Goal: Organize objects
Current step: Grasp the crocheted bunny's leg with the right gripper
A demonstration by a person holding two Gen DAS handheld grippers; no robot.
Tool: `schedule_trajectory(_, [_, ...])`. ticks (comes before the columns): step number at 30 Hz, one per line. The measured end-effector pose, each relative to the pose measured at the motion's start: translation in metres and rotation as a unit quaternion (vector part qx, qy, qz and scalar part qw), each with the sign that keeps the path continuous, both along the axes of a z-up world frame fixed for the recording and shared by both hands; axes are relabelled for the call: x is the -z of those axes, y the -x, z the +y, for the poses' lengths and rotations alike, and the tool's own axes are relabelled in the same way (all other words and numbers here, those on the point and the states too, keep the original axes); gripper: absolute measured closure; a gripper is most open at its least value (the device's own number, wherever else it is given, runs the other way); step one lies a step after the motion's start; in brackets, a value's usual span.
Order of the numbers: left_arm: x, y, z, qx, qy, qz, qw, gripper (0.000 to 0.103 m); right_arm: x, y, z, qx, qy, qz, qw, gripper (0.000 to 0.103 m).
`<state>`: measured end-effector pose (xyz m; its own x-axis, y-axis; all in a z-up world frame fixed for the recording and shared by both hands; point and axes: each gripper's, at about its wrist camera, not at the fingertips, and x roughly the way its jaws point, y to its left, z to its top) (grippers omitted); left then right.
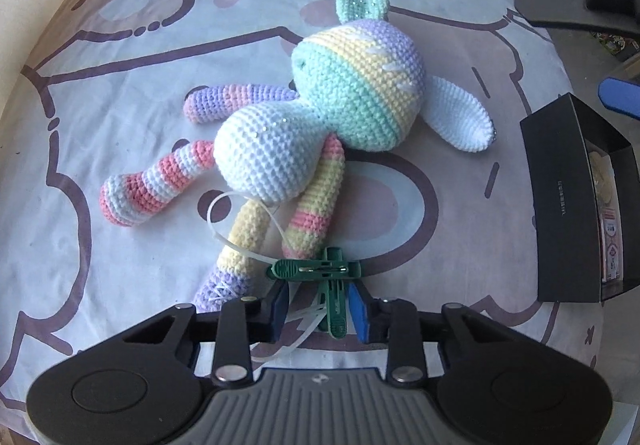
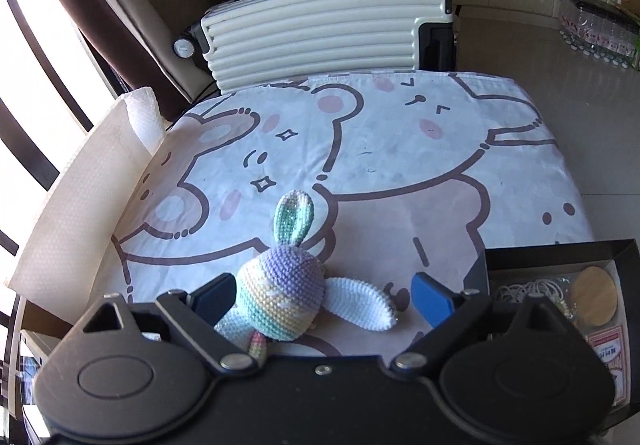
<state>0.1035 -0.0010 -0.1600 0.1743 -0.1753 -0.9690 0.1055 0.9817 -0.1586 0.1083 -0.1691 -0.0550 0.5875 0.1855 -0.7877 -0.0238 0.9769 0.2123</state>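
The left claw [image 1: 319, 305] is pinched narrow on a green plastic clip [image 1: 326, 277], its blue pads [image 1: 357, 311] pressing the clip's stem from both sides; the clip's crossbar lies just past the fingertips. A loop of white zip tie [image 1: 240, 233] runs from the clip across the legs of the crocheted bunny [image 1: 320, 105]. The bunny lies on its side on the table [image 1: 120, 105], which wears a cloth printed with cartoon bears, its striped legs pointing toward this claw and its ears away.

The right claw [image 2: 322, 295] stands wide, holding nothing, with the bunny's head and white ear between its fingers (whether either pad touches the yarn is hard to tell). To its right sits an open black box [image 2: 560, 249] with white cords, a round wooden lid [image 2: 595, 297] and a red card pack inside. Beyond the table's far edge stands a cream suitcase [image 2: 320, 33].
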Motion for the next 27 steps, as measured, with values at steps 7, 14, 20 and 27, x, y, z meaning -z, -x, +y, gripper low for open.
schedule_trajectory(7, [0.01, 0.001, -0.01, 0.023, -0.015, 0.001, 0.9996, 0.075, 0.016, -0.011, -0.002, 0.013, -0.006, 0.044, 0.999, 0.017])
schedule_trajectory(14, [0.002, 0.003, 0.011, 0.021, 0.005, -0.002, 0.9998, 0.091, 0.033, -0.019, 0.003, 0.041, -0.028, 0.082, 0.995, 0.024])
schedule_trajectory(20, [-0.017, 0.012, 0.034, 0.015, 0.014, -0.018, 0.9996, 0.091, 0.054, -0.026, 0.018, 0.069, -0.074, 0.131, 0.986, 0.029])
schedule_trajectory(27, [-0.038, 0.015, 0.073, -0.023, 0.012, -0.042, 0.9988, 0.091, 0.08, -0.032, 0.029, 0.112, -0.148, 0.182, 0.966, 0.033])
